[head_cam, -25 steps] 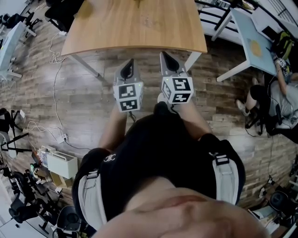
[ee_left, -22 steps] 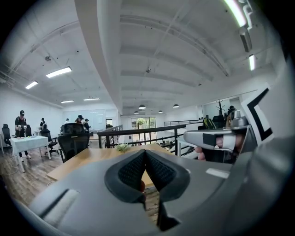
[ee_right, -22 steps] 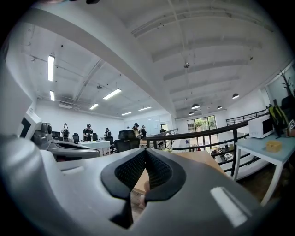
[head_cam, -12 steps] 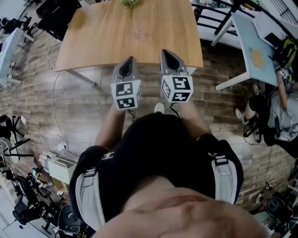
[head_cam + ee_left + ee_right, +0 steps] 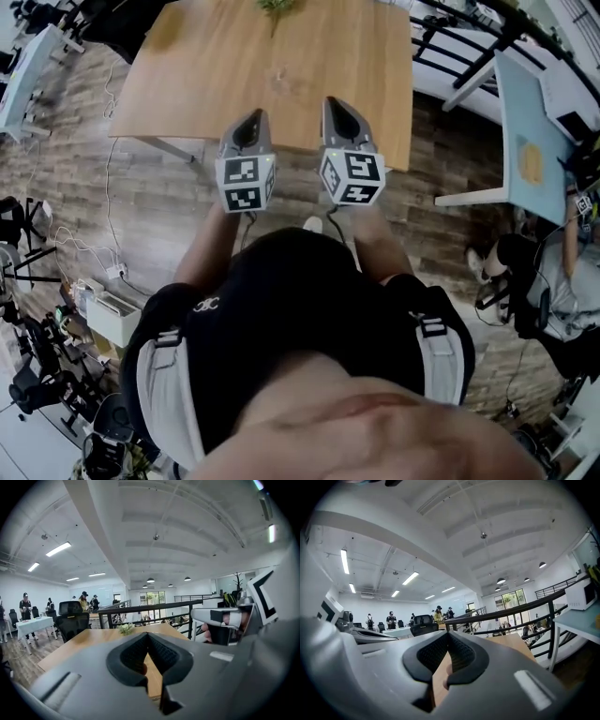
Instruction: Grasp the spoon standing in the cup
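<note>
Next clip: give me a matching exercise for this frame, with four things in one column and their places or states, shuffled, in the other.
Things
1. small green plant
2. left tongs
3. pale blue table
4. white box

Places or states
A. on the floor at the person's left, near cables
B. jaws together, nothing between them
C. at the far edge of the light wooden table
D. off to the person's right

Pairs: 1-C, 2-B, 3-D, 4-A
</note>
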`<action>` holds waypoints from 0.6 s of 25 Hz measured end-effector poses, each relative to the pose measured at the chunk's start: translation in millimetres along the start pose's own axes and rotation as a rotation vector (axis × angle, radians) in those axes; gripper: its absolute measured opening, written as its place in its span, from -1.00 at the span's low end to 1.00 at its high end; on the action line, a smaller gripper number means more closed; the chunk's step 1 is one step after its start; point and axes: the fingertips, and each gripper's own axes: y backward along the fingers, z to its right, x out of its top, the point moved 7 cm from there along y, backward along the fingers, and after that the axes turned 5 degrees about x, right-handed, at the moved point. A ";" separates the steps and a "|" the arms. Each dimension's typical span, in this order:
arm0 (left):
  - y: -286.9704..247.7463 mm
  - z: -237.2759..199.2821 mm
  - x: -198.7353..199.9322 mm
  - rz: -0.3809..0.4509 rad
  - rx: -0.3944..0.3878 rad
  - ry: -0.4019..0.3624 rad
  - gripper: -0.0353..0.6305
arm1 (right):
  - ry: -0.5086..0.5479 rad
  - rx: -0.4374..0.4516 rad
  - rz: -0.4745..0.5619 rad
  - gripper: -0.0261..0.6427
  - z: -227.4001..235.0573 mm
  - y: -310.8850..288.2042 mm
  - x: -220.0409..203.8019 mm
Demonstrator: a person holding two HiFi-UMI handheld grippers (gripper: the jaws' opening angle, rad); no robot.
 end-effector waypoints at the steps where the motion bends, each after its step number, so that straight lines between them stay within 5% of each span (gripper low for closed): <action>1: -7.0 -0.6 -1.7 -0.009 0.004 -0.002 -0.87 | -0.008 0.005 -0.007 -0.92 5.1 -6.1 -1.2; 15: -86.7 -35.0 -20.4 -0.065 -0.026 0.021 -0.87 | 0.024 -0.005 -0.091 -0.92 23.4 -69.1 -11.5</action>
